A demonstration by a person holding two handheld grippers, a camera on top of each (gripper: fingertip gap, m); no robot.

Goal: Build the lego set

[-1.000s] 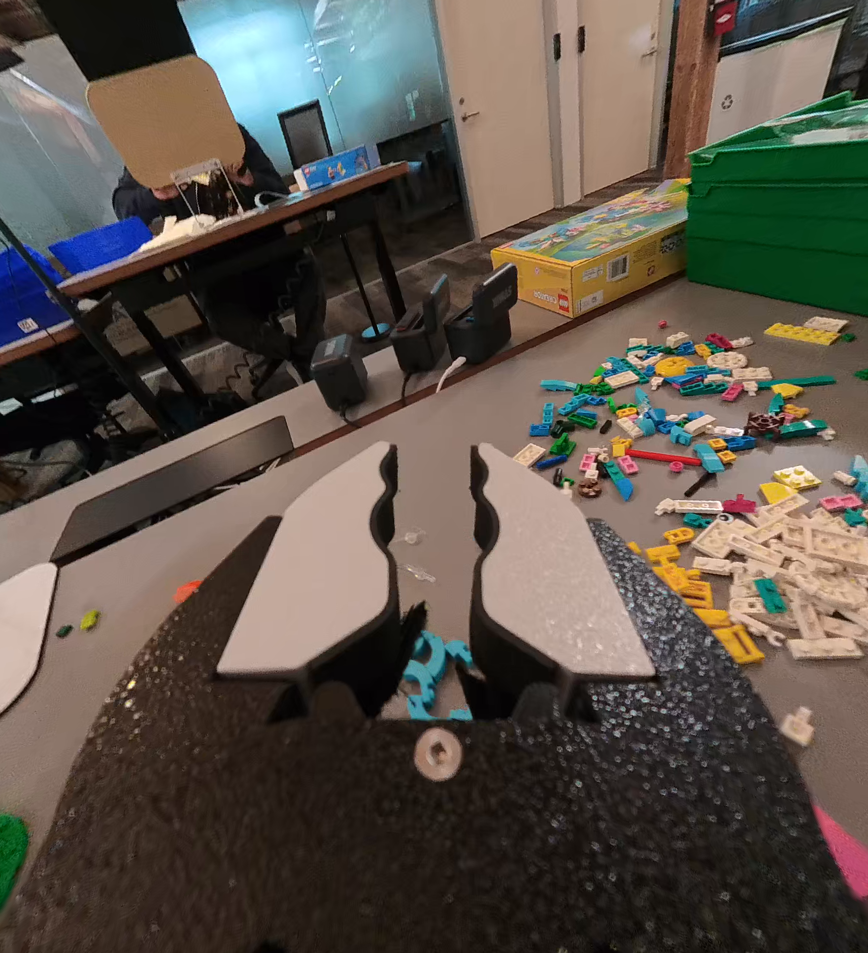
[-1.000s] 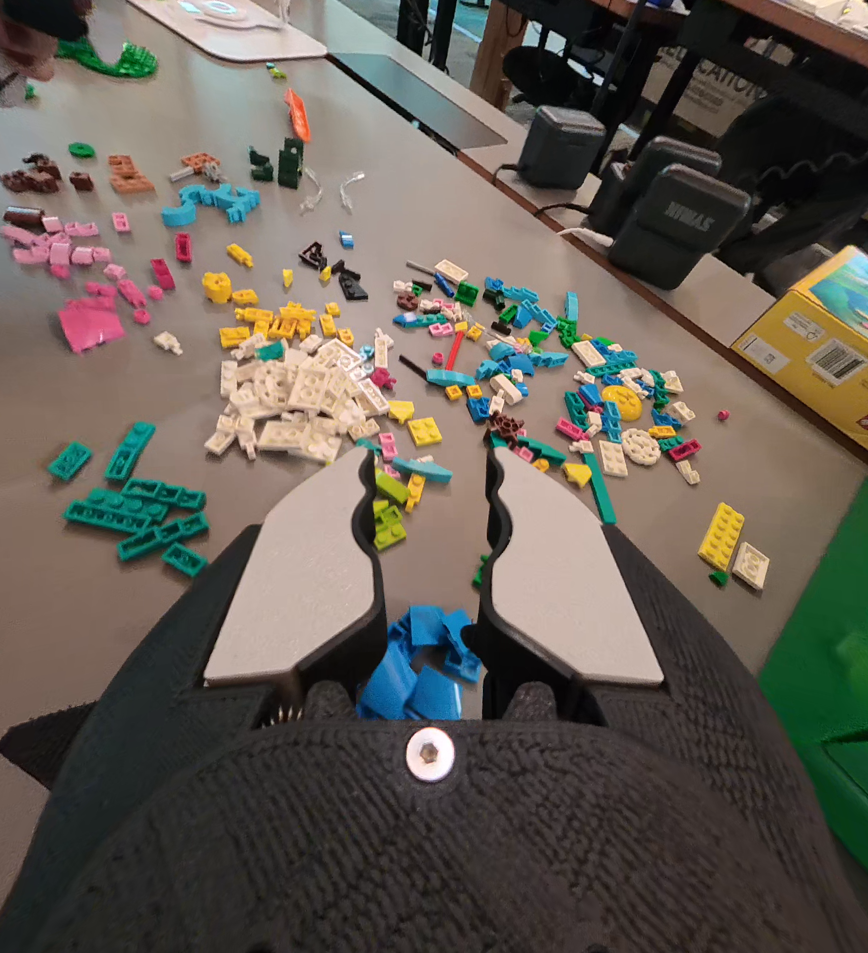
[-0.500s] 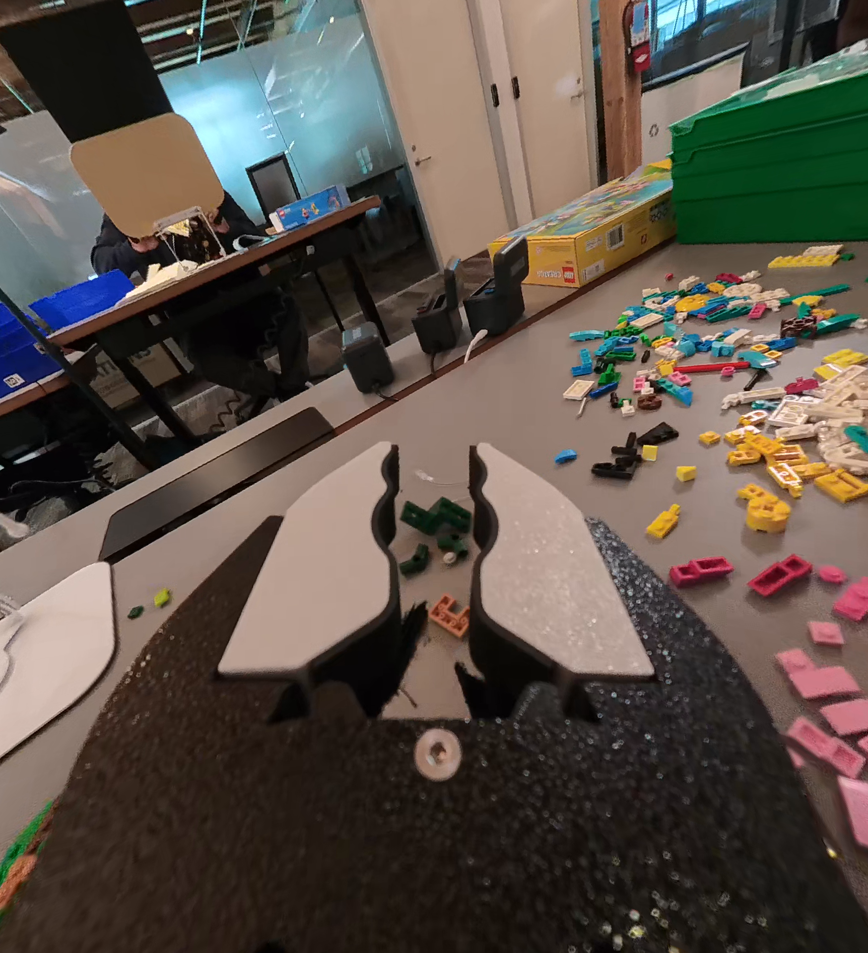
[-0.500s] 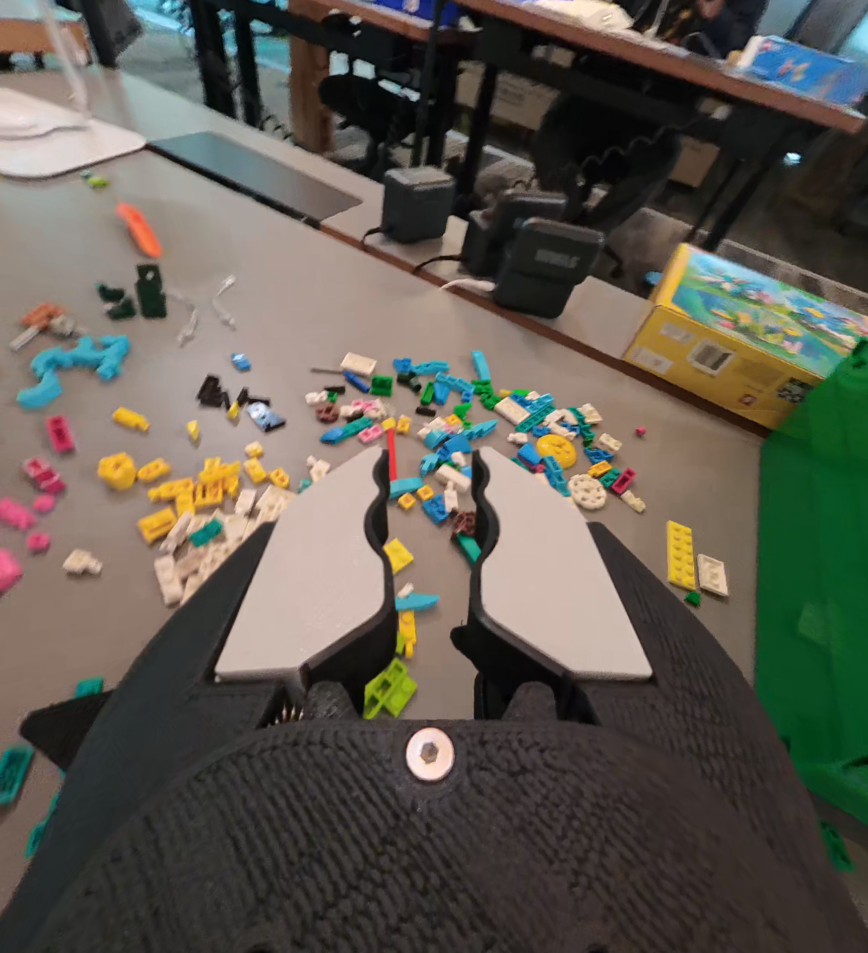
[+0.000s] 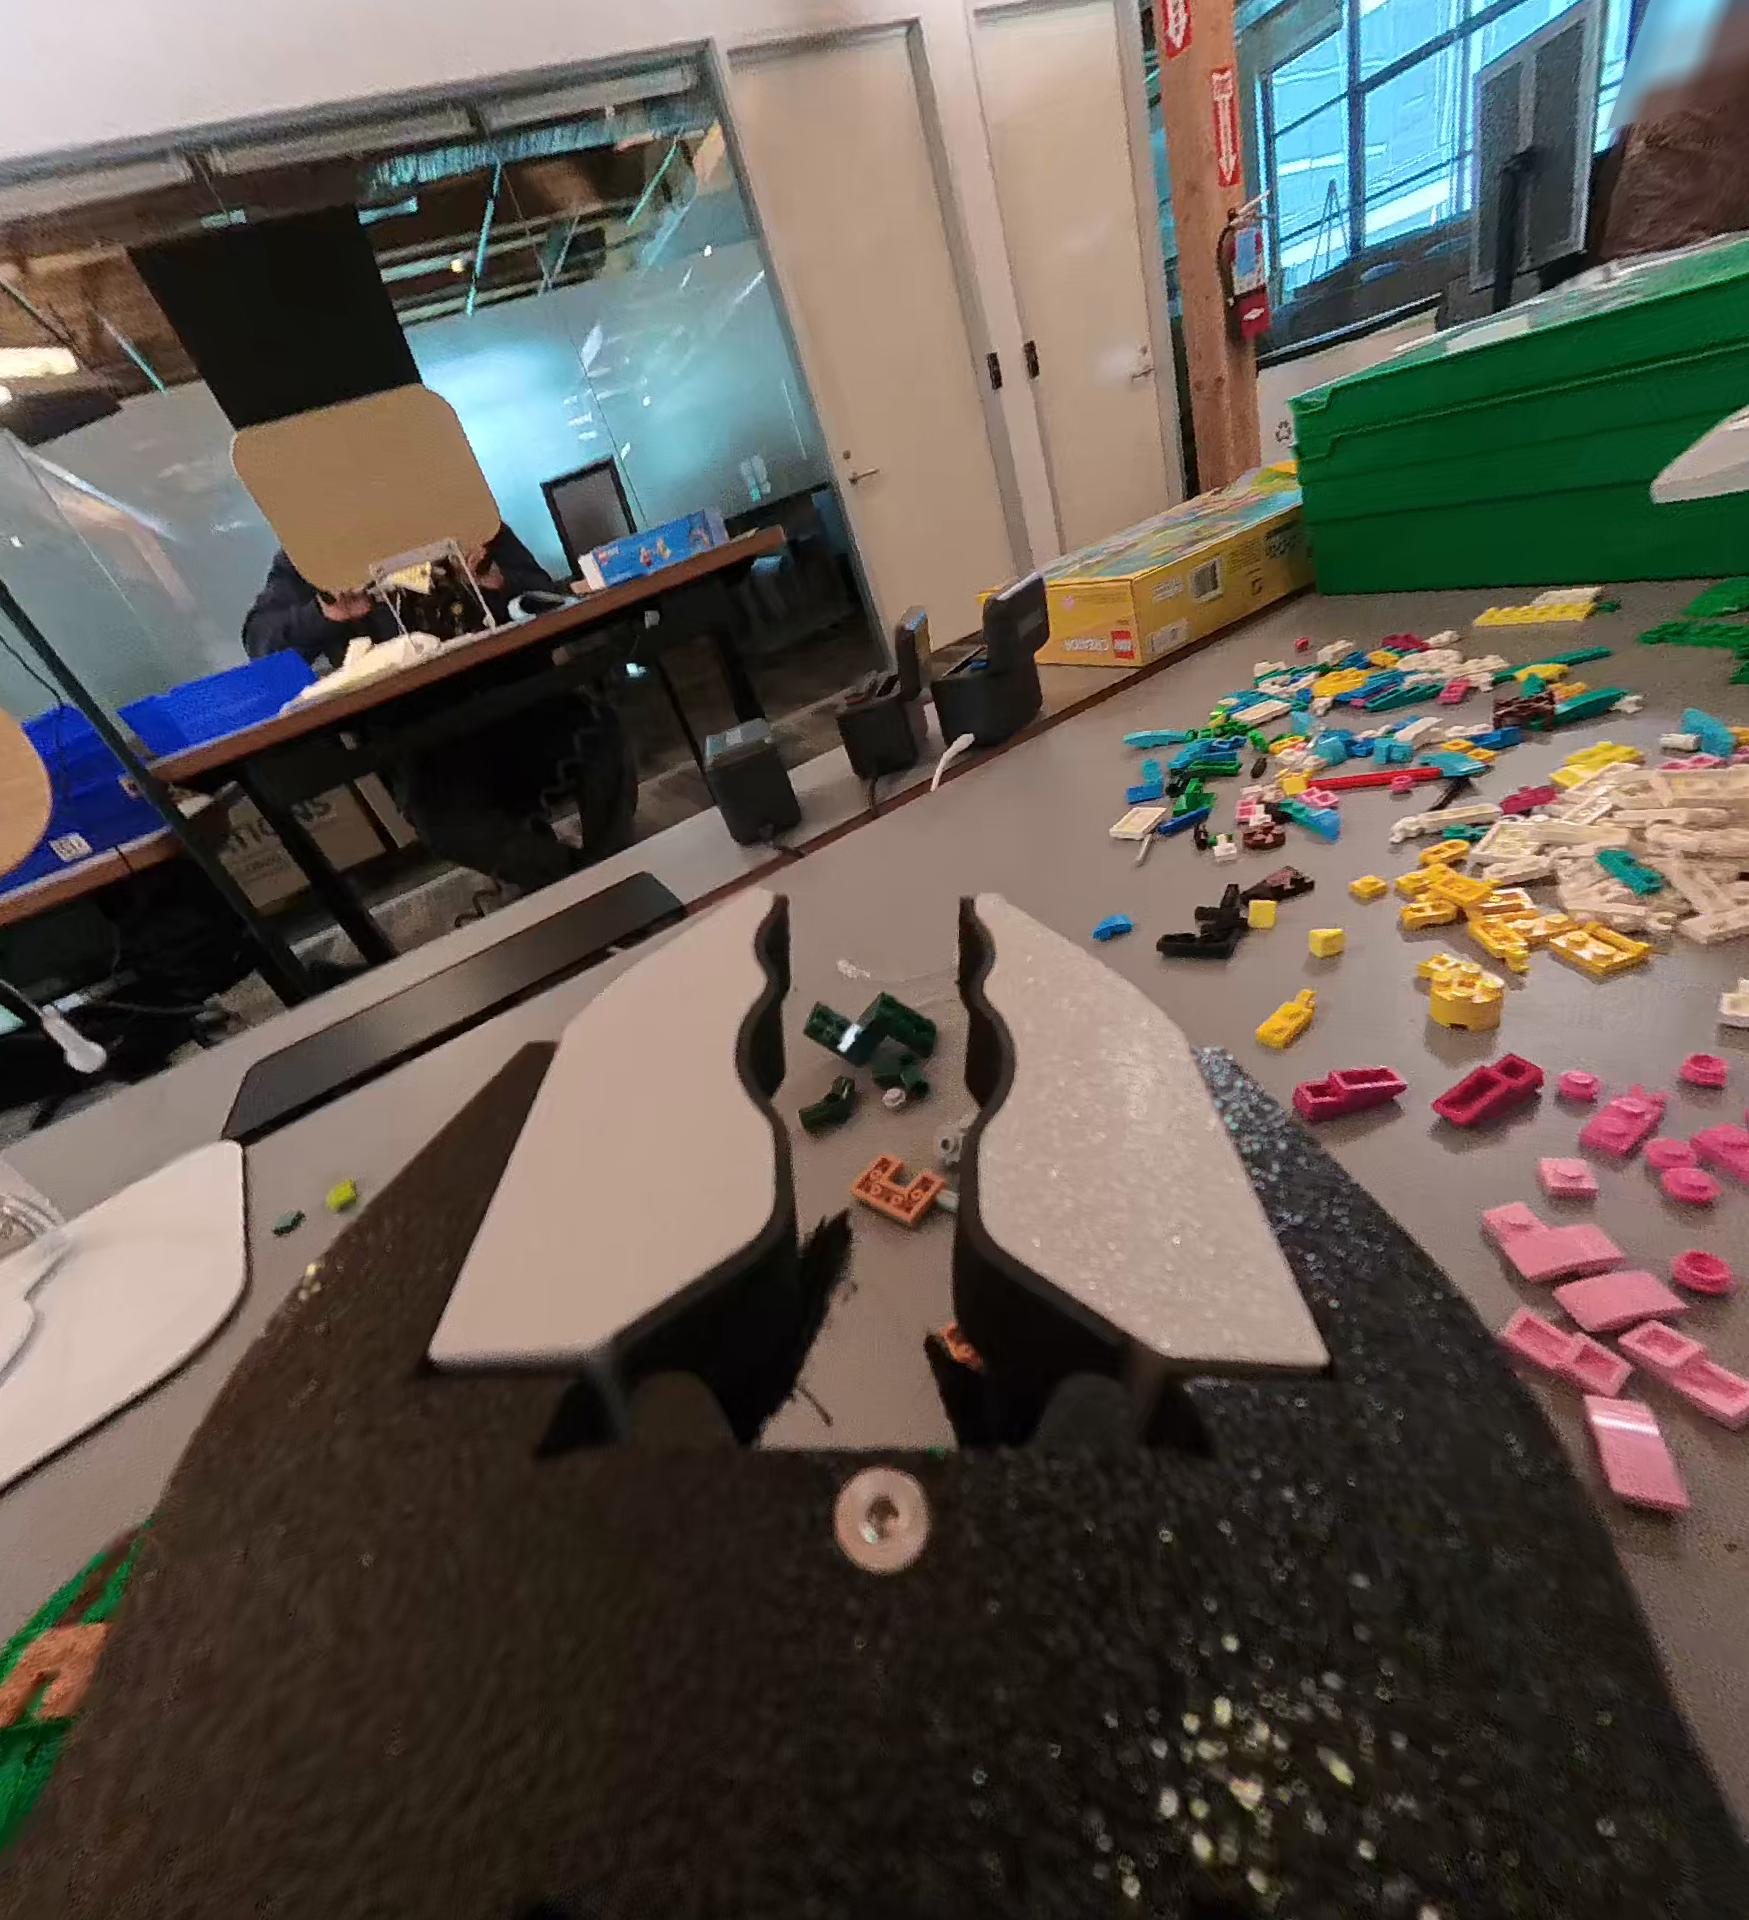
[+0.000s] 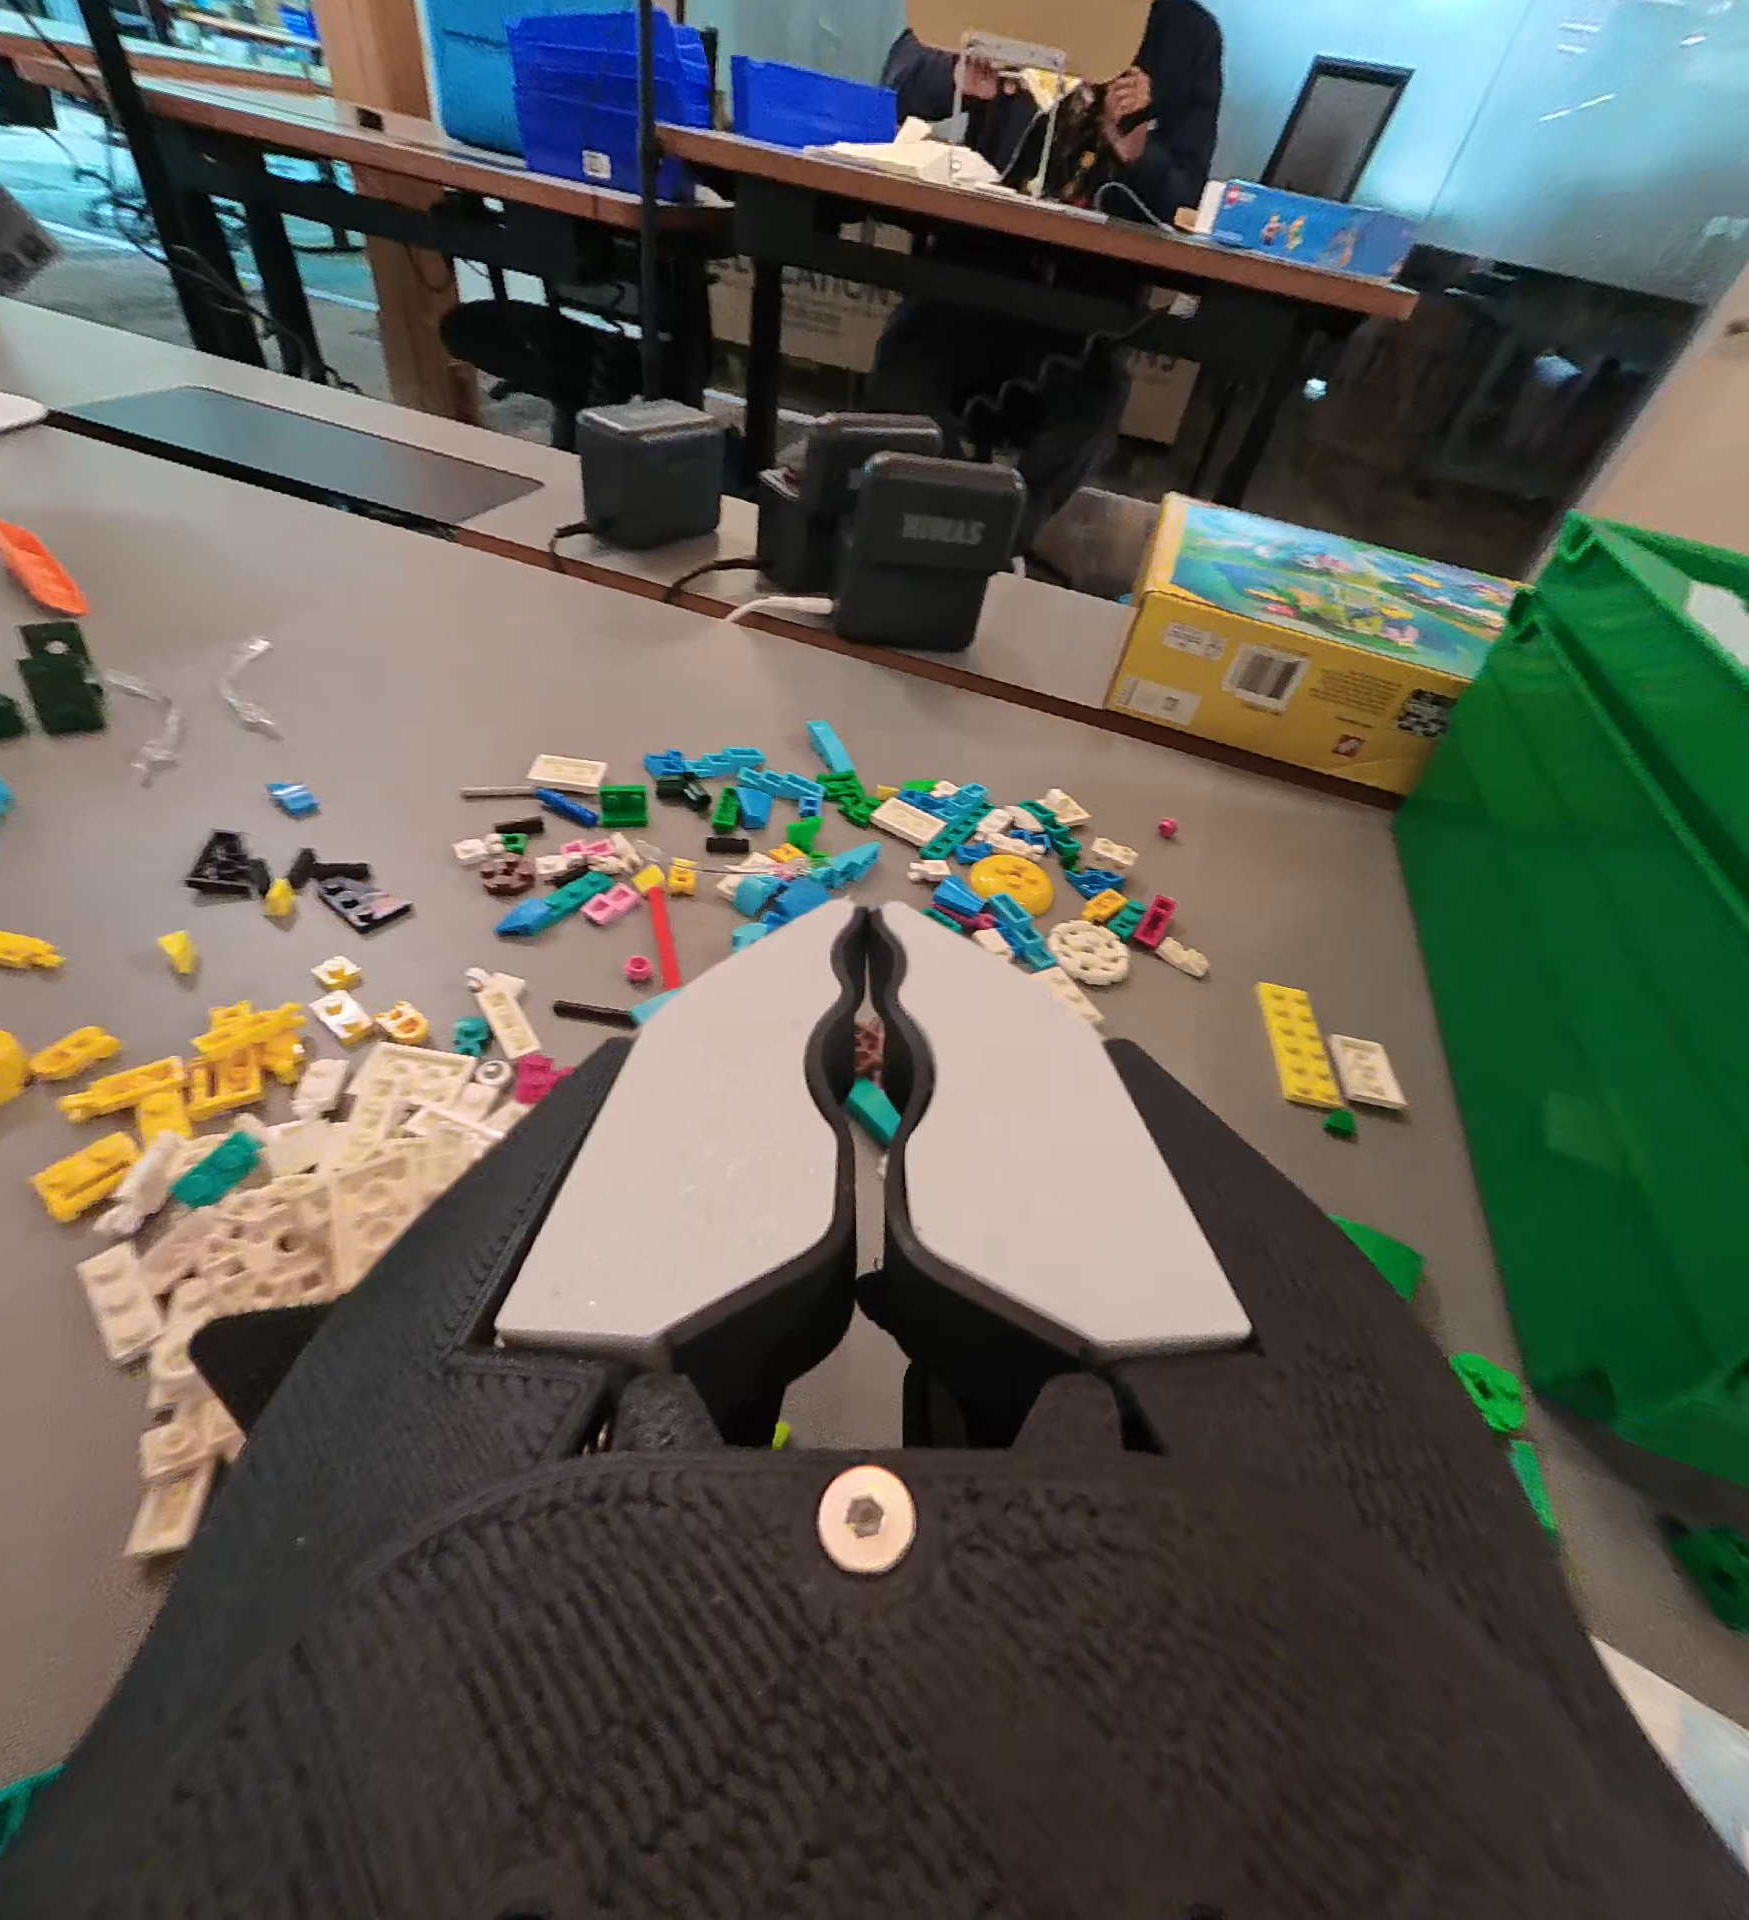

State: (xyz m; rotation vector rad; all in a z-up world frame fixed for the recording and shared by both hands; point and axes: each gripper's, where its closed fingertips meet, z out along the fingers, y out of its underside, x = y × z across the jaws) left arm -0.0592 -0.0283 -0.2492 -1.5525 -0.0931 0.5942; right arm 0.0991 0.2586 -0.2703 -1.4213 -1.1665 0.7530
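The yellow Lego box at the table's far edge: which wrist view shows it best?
The right wrist view. The yellow Lego box sits near and sharp there, with its pictured top and one yellow side in view, beside the green bins. In the left wrist view the box is farther off and smaller, seen at a slant.

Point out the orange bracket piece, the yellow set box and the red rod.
orange bracket piece (image 5: 895, 1191), left wrist view, its flat top.
yellow set box (image 6: 1296, 673), right wrist view, its yellow side.
red rod (image 6: 663, 940), right wrist view, mid-shaft.
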